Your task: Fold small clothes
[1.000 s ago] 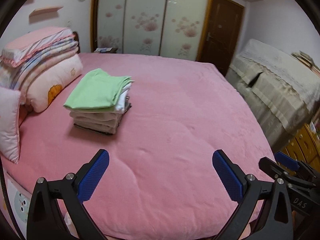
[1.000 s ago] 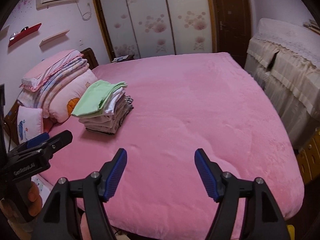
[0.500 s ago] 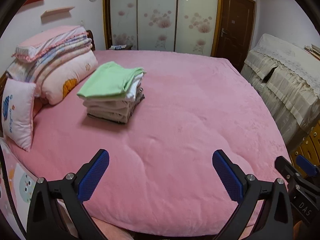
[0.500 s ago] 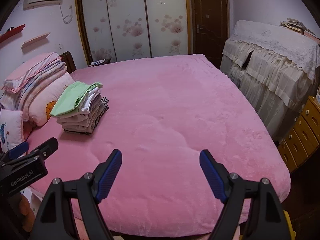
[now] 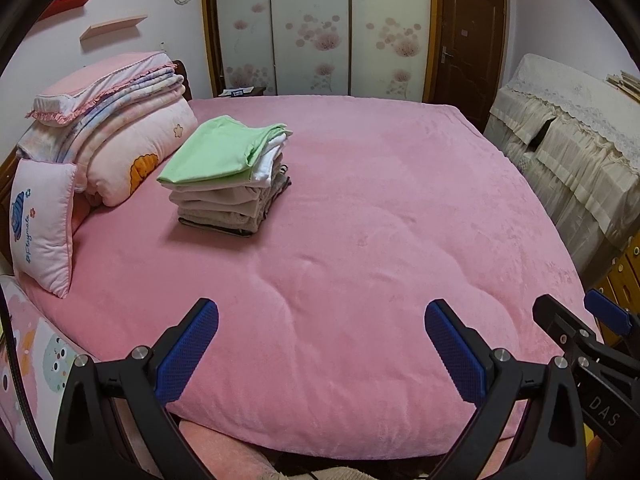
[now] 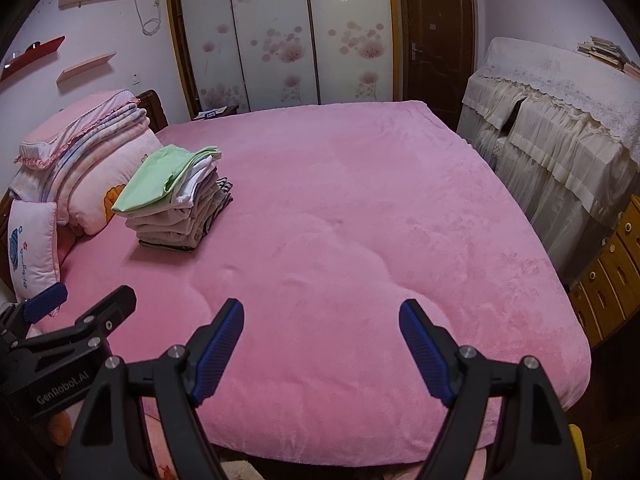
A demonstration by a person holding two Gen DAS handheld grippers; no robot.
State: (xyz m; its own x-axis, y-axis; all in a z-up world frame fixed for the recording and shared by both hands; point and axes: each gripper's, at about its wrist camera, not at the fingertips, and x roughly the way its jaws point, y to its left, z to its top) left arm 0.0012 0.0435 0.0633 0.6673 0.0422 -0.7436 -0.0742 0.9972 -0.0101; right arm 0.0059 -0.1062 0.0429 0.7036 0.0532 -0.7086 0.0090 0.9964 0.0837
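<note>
Pink bed [image 5: 360, 220] holds one neat stack of folded clothes [image 5: 228, 178] near the pillows [image 5: 116, 136], green piece on top. No loose garment in view (likely finished). Left gripper [image 5: 321, 344] and right gripper [image 6: 321, 346] both spread wide, holding nothing, well short of the stack.

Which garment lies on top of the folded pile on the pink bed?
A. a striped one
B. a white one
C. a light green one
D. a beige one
C: both views show the light green garment topping the folded pile, with white and beige layers beneath it, while the left tongs and right tongs are open and hold nothing.
</note>
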